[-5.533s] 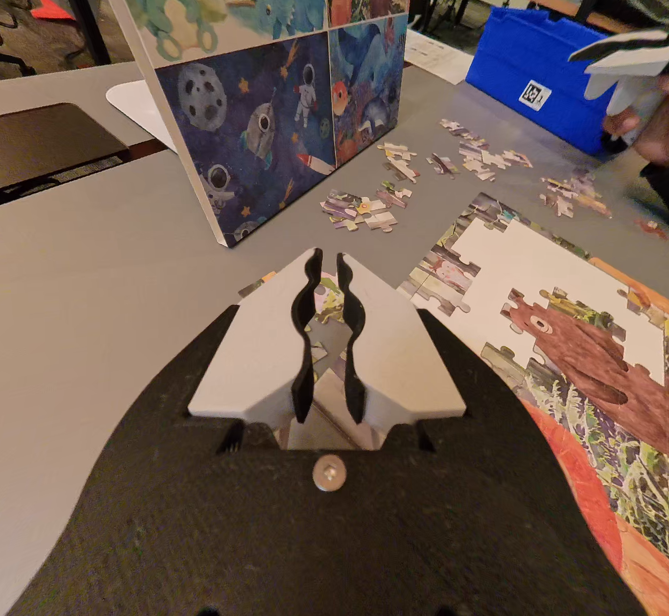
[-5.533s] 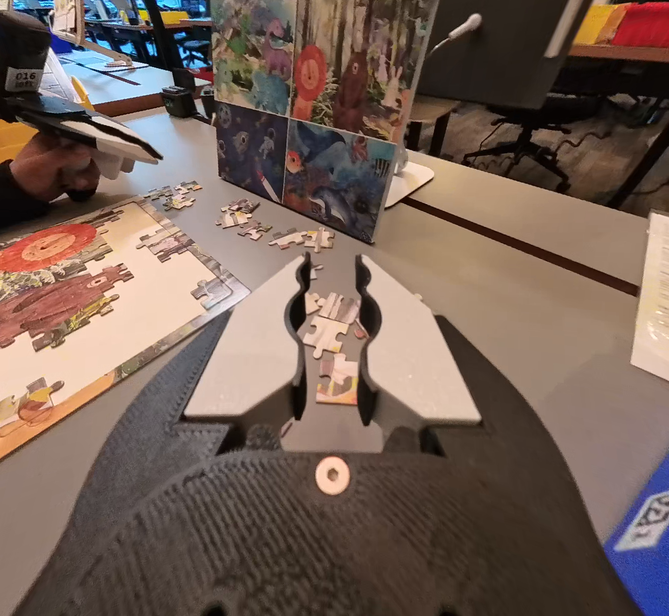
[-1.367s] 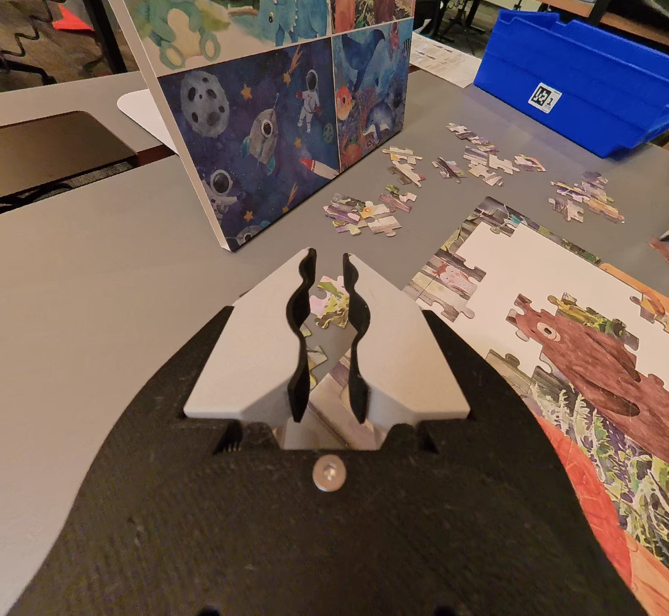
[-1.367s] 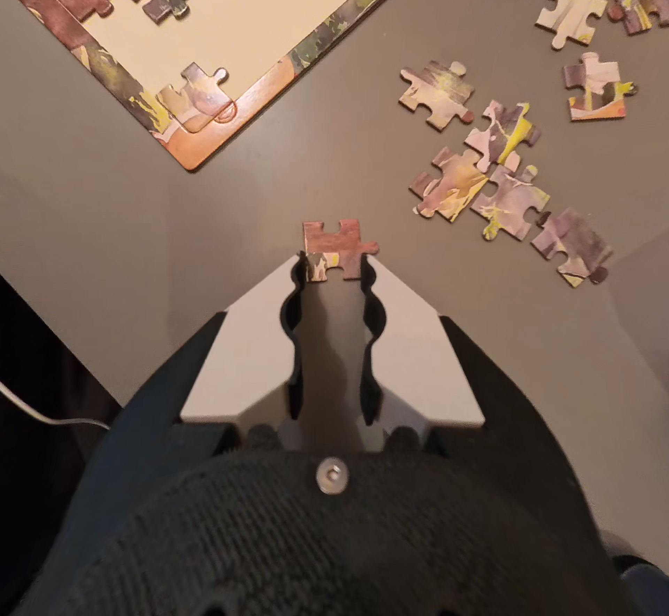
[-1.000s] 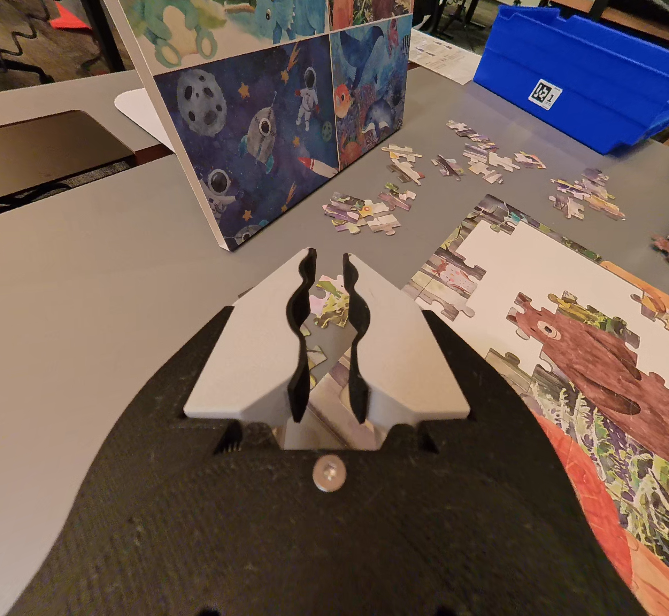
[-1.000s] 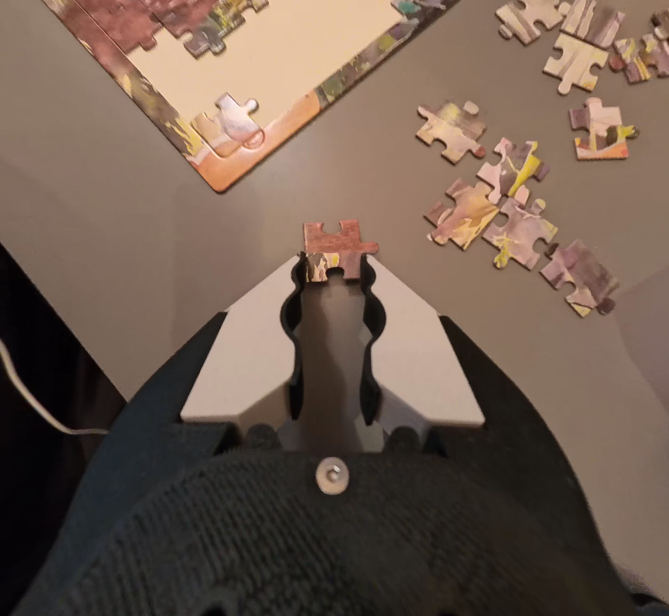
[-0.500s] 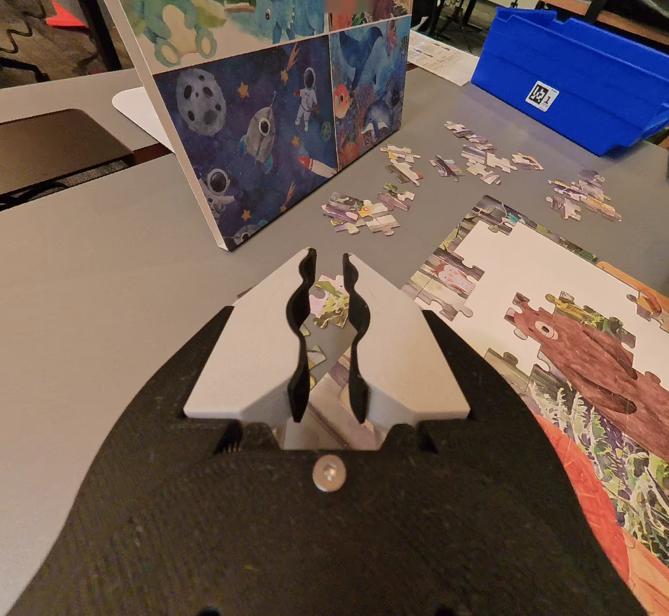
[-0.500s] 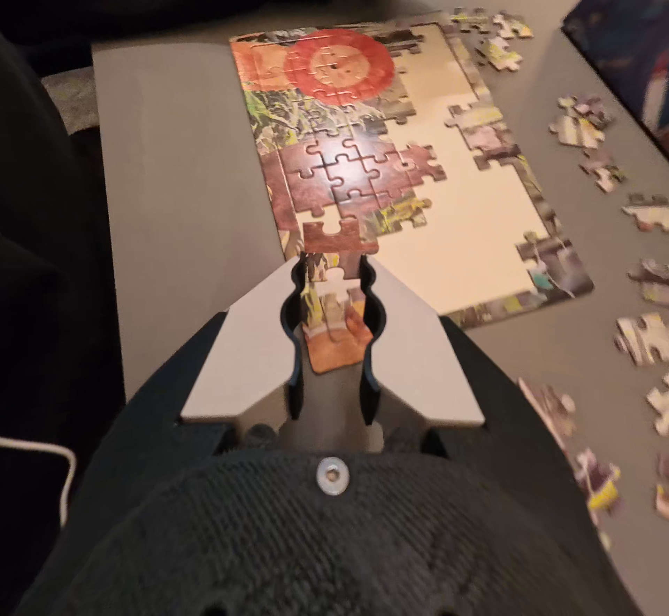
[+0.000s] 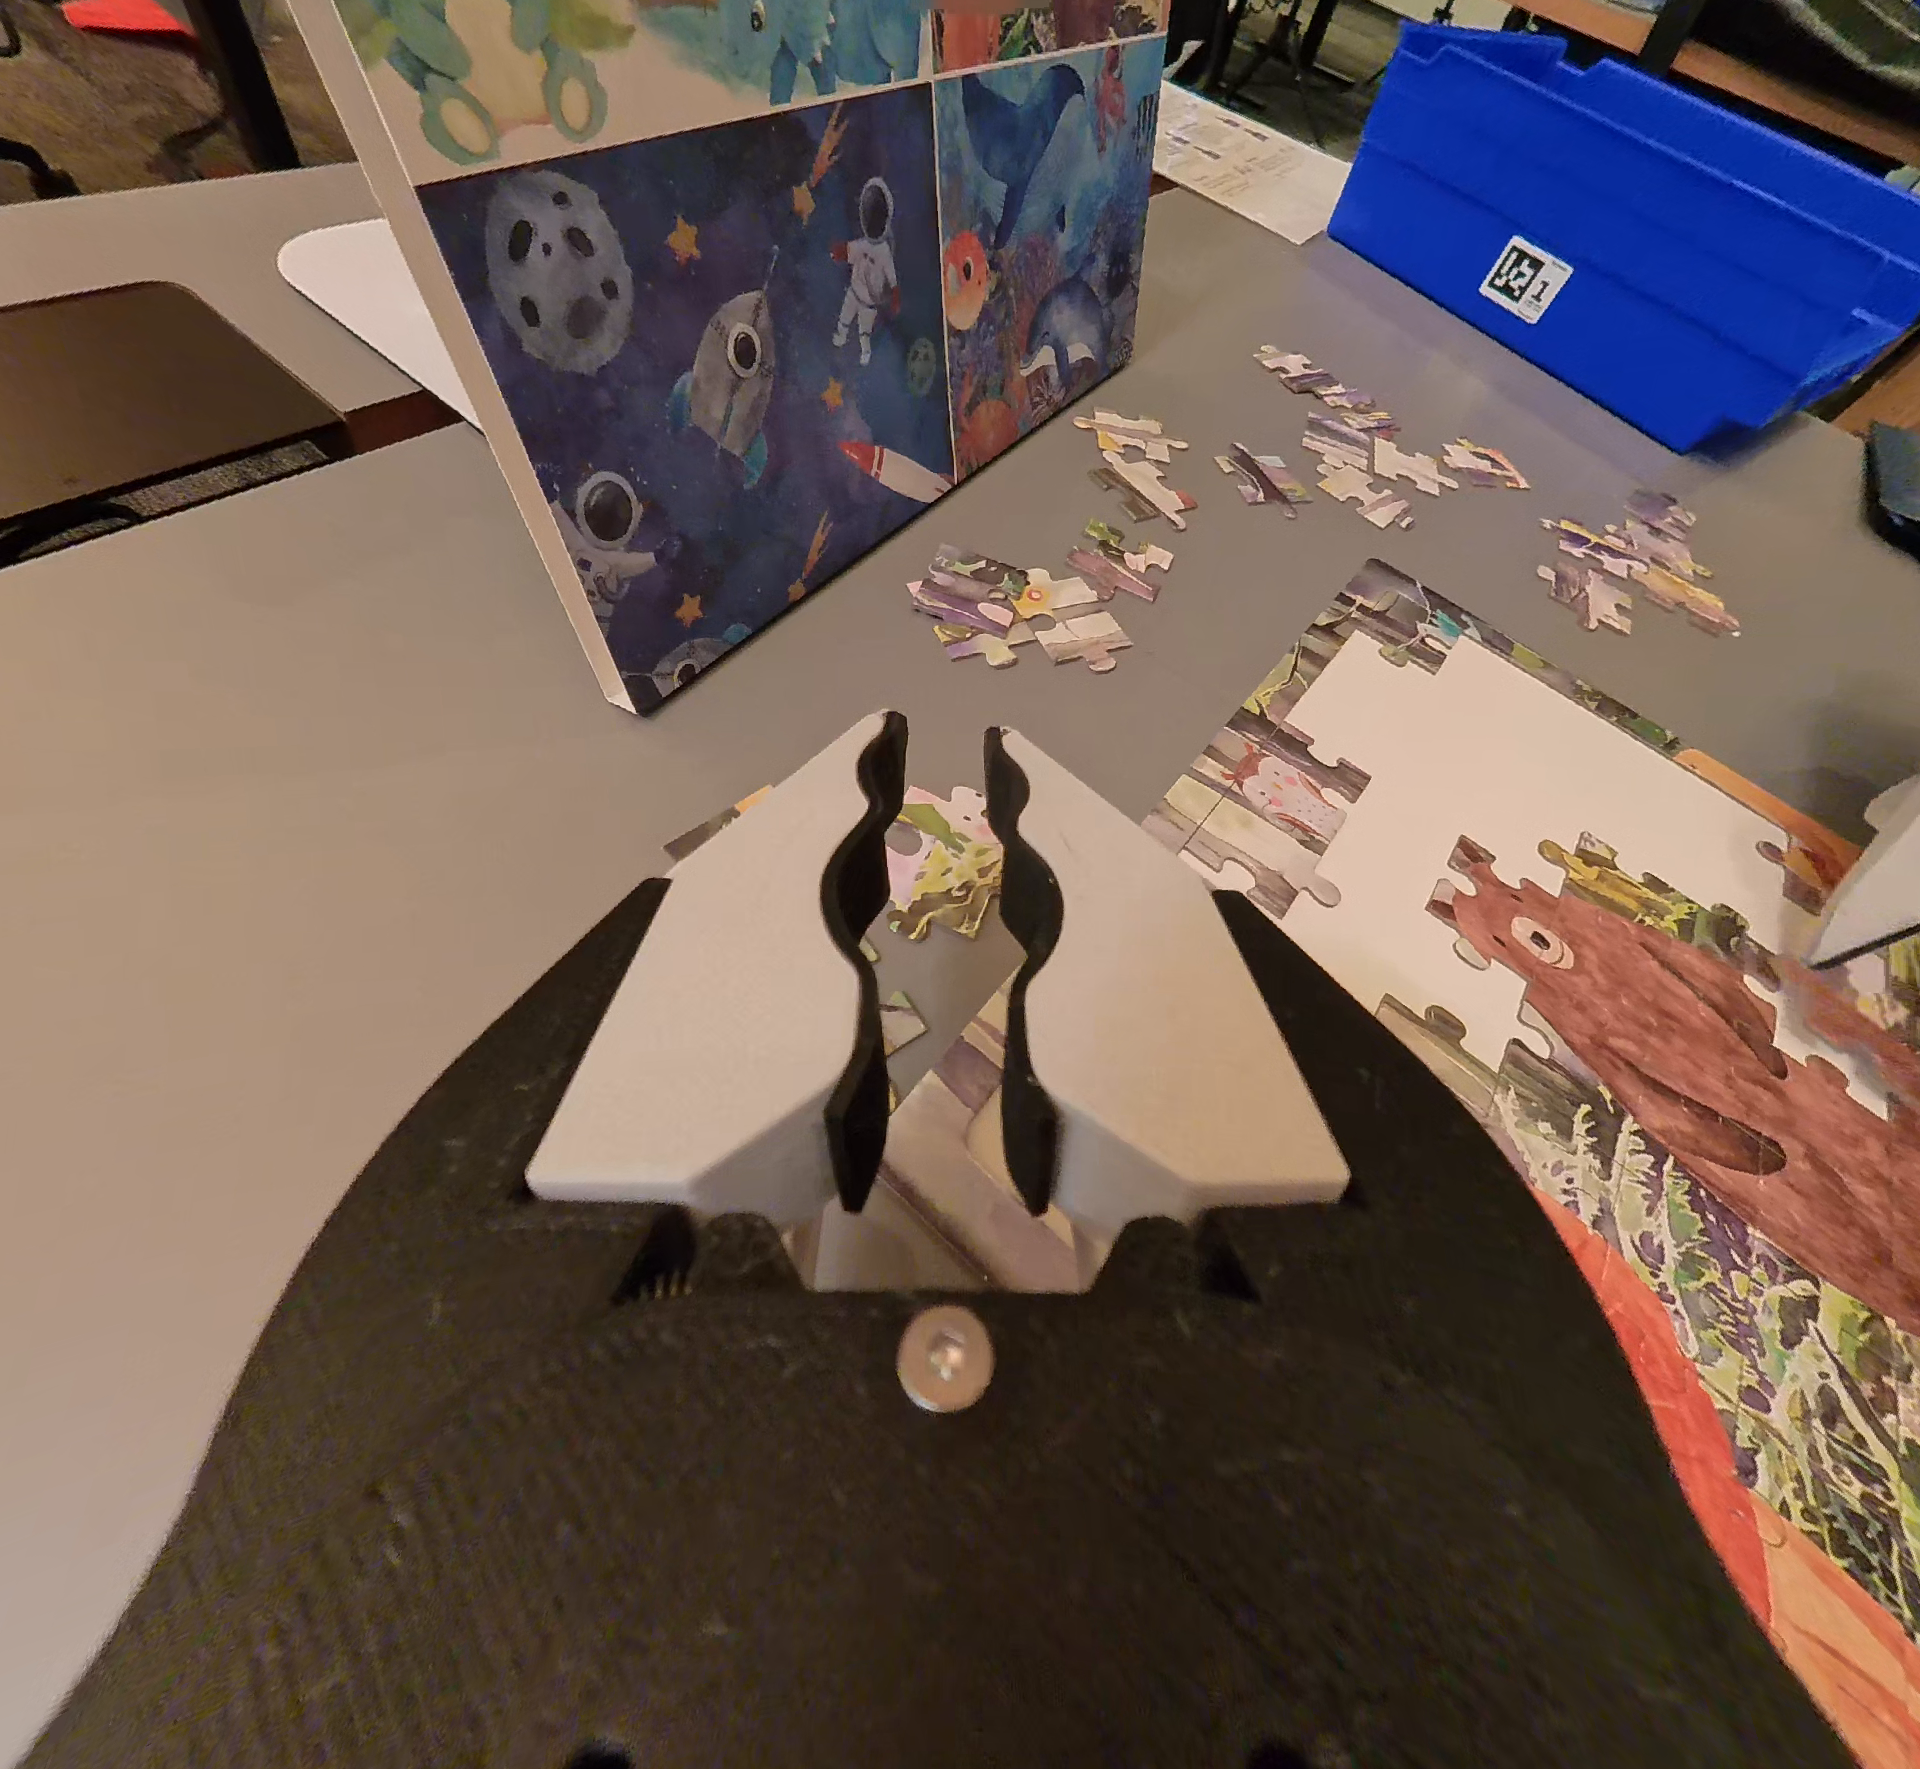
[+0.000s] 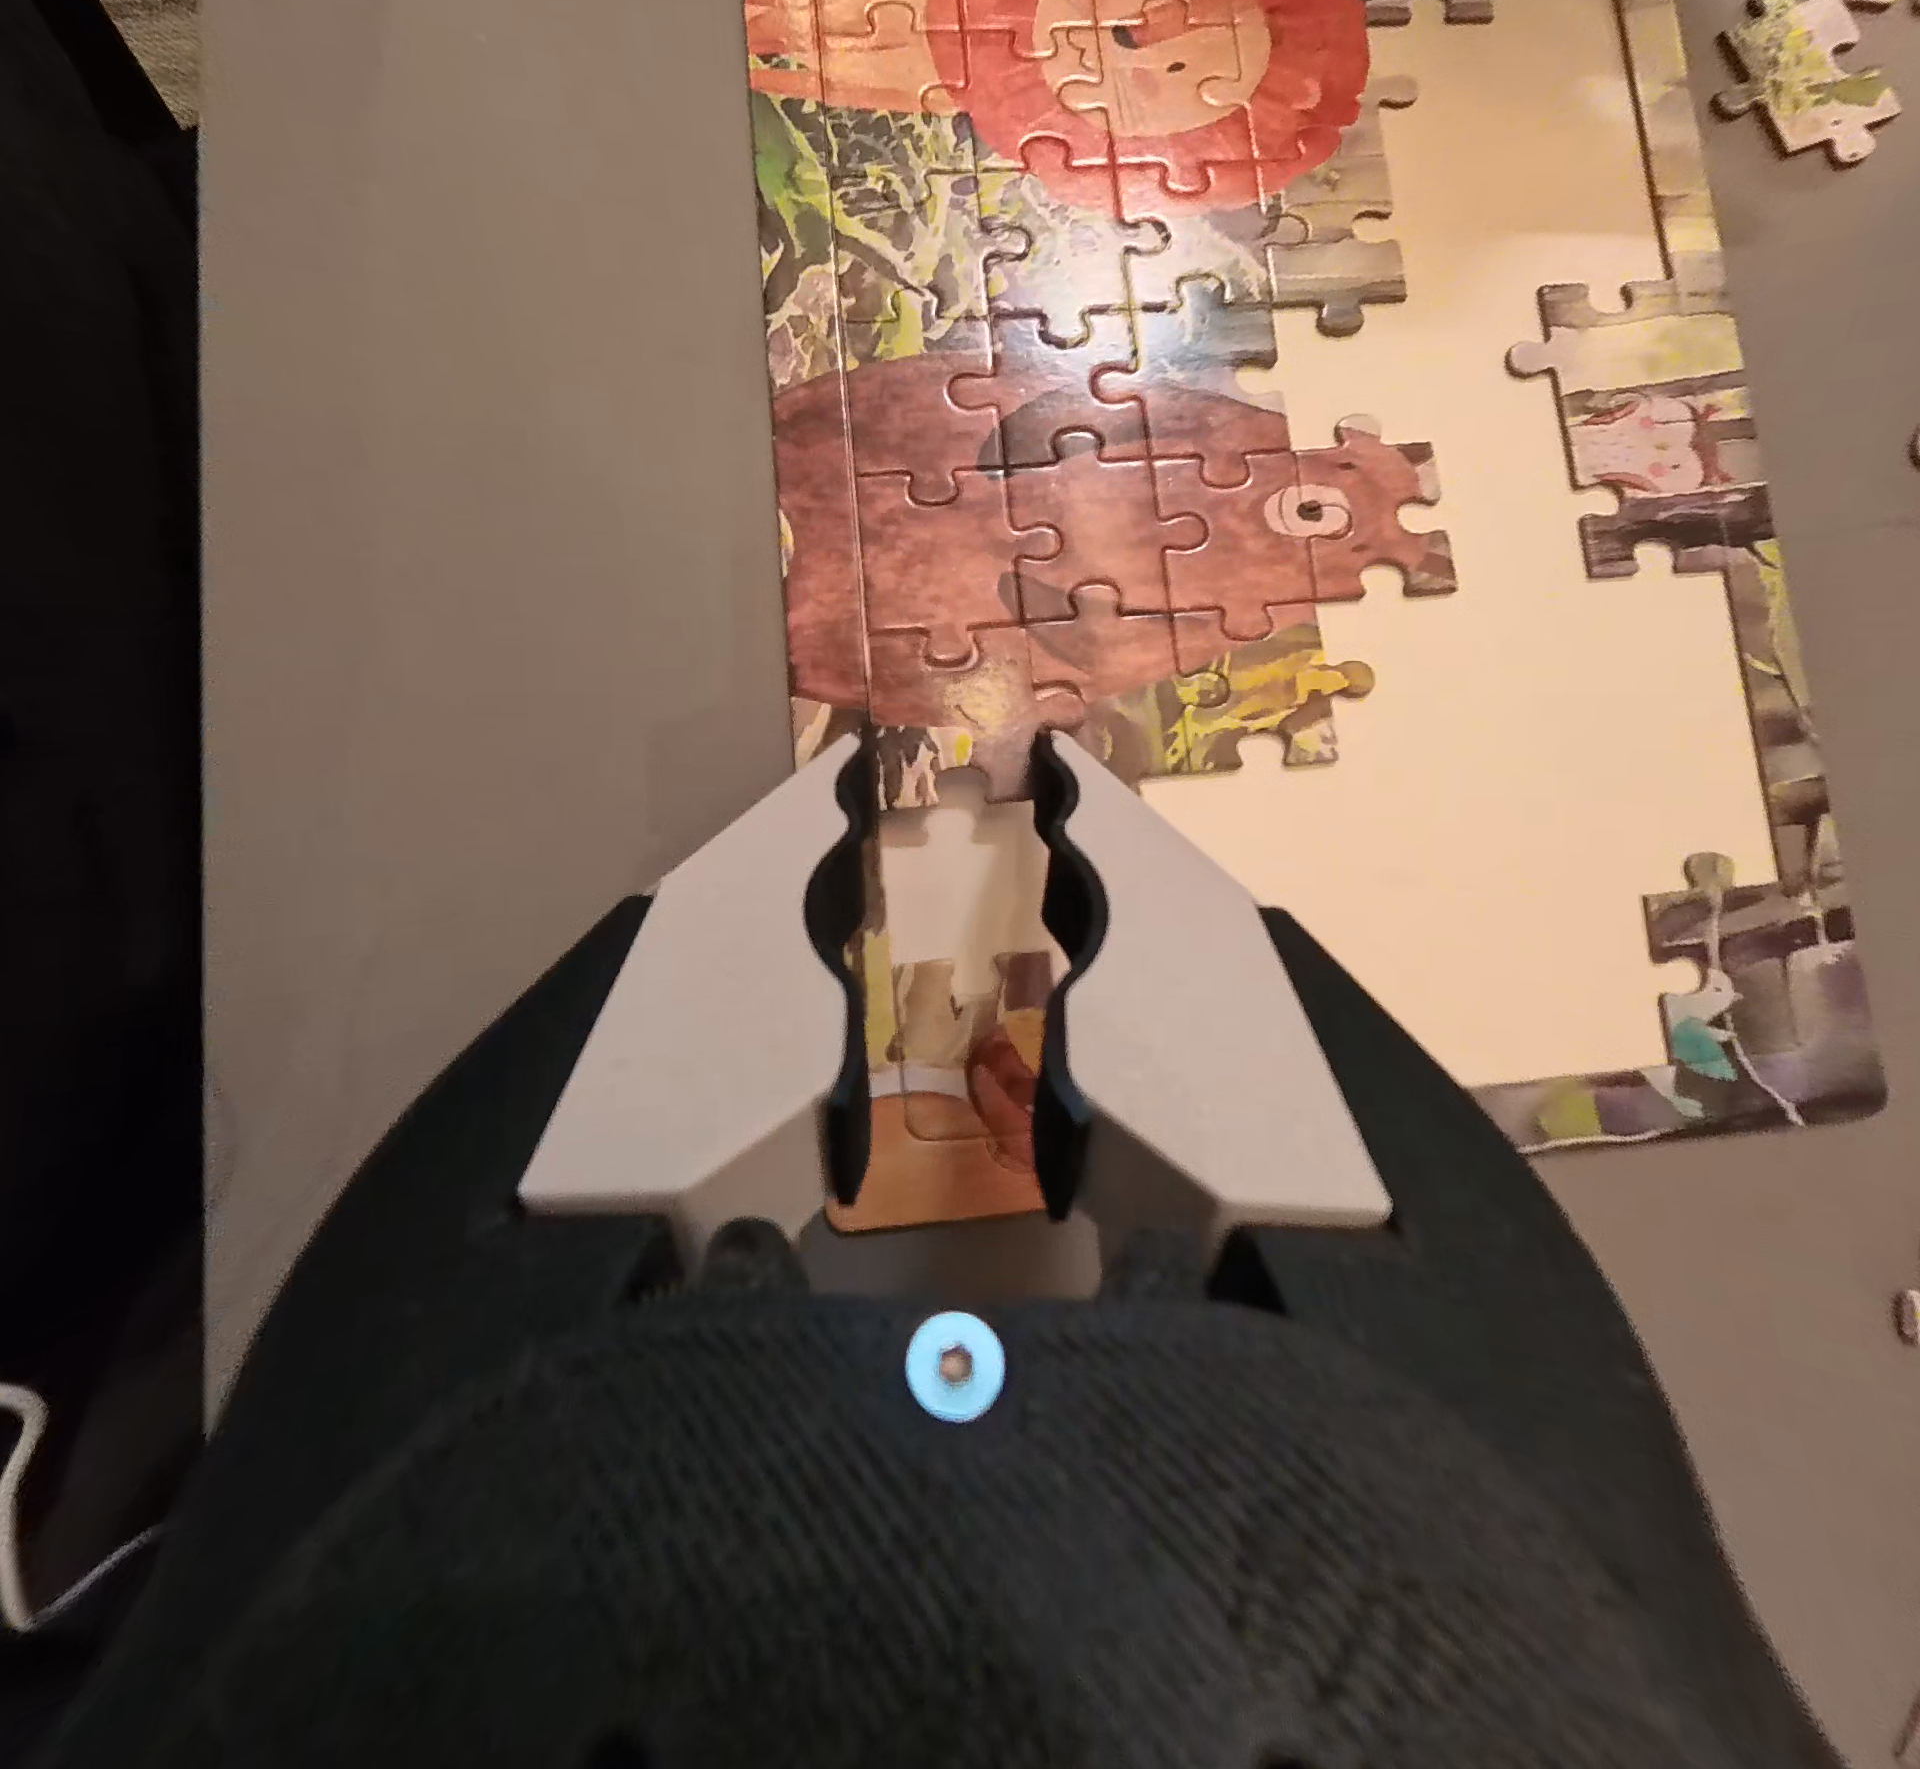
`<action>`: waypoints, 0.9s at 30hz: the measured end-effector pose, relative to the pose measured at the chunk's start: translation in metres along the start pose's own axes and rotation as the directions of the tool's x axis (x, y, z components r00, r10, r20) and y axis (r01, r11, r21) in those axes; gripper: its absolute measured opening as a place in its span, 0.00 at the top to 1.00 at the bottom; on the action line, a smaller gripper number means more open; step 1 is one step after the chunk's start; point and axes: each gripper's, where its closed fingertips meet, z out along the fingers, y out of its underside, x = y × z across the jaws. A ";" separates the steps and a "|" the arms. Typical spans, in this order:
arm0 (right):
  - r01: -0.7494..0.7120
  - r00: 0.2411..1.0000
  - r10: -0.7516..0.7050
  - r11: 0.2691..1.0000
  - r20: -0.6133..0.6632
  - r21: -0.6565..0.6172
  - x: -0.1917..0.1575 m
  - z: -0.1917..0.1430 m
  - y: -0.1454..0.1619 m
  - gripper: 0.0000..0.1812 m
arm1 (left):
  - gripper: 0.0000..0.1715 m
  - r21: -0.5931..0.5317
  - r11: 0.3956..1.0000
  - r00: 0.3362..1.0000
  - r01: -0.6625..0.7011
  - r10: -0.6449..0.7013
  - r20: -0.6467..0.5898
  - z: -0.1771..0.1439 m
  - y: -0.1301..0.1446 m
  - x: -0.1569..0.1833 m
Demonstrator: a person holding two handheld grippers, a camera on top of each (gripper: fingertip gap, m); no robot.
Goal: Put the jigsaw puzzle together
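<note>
The jigsaw board [image 10: 1455, 784] lies on the grey table, with the lion and the brown bear partly assembled and a bare cream middle. My right gripper [image 10: 948, 753] is shut on a brown puzzle piece [image 10: 961, 732], held at the near edge of the bear, low over the board's left border. Whether the piece touches the board I cannot tell. My left gripper [image 9: 940, 732] is empty, jaws slightly apart, hovering over a loose piece [image 9: 940, 872] beside the board [image 9: 1507, 732]. The right gripper's finger [image 9: 1870, 888] shows at the right edge of the left wrist view.
Several loose pieces [image 9: 1023, 602] lie in small groups beyond the board, more [image 10: 1797, 72] beside its far corner. An upright reference picture panel [image 9: 727, 348] stands behind them. A blue bin [image 9: 1621, 192] sits at the far right. The table edge [image 10: 197, 576] runs along the left. The gap from one gripper's tips to the other's is roughly 25 cm.
My right gripper carried the brown piece from above the loose pieces off the board to the bear's edge on the board. Its finger now shows in the left wrist view. My left gripper barely moved.
</note>
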 end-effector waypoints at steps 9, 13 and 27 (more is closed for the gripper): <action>0.019 1.000 -0.019 1.000 0.021 -0.010 -0.002 0.003 -0.002 0.85 | 0.93 0.000 1.000 1.000 0.008 -0.008 -0.002 0.000 0.000 -0.001; 0.023 1.000 -0.023 0.999 0.017 -0.027 -0.002 0.005 0.000 0.85 | 0.92 -0.001 1.000 1.000 0.010 -0.010 -0.003 0.000 0.000 -0.001; 0.042 0.999 -0.041 0.999 0.009 -0.034 -0.001 0.005 0.000 0.84 | 0.92 -0.002 1.000 1.000 0.010 -0.010 -0.003 0.000 0.000 -0.001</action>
